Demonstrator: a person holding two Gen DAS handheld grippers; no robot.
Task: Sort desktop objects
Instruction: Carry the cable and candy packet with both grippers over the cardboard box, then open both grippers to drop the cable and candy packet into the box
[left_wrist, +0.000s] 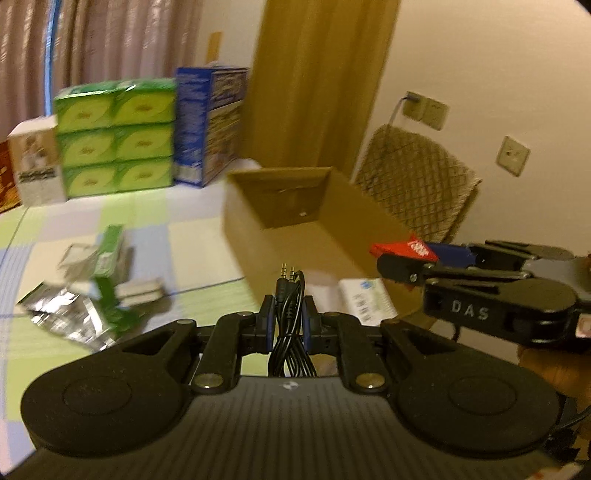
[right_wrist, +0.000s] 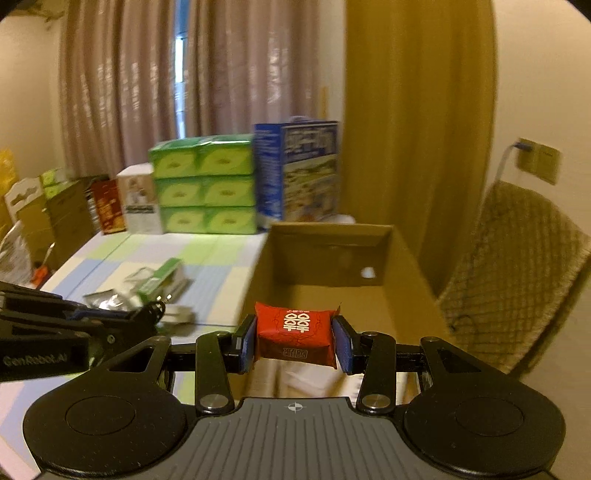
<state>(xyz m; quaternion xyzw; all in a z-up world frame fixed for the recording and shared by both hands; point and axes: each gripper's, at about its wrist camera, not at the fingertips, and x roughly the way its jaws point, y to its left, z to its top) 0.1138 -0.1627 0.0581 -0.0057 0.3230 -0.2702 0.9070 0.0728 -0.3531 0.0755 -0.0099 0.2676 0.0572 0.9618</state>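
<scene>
My left gripper (left_wrist: 289, 314) is shut on a coiled black audio cable (left_wrist: 290, 317) with two jack plugs sticking up, held above the near edge of an open cardboard box (left_wrist: 314, 206). My right gripper (right_wrist: 295, 336) is shut on a red packet with white characters (right_wrist: 295, 332), held over the same box (right_wrist: 332, 258). The right gripper also shows in the left wrist view (left_wrist: 406, 258), to the right, with the red packet (left_wrist: 402, 247) at its tip. The left gripper shows at the left of the right wrist view (right_wrist: 147, 314).
On the checked tablecloth (left_wrist: 184, 236) lie a green carton (left_wrist: 109, 251), foil packets (left_wrist: 70, 314) and small white boxes. Stacked green tissue packs (left_wrist: 116, 140), a blue box (left_wrist: 210, 125) and a white box (left_wrist: 35, 162) stand at the back. A wicker chair (right_wrist: 513, 273) stands right of the cardboard box.
</scene>
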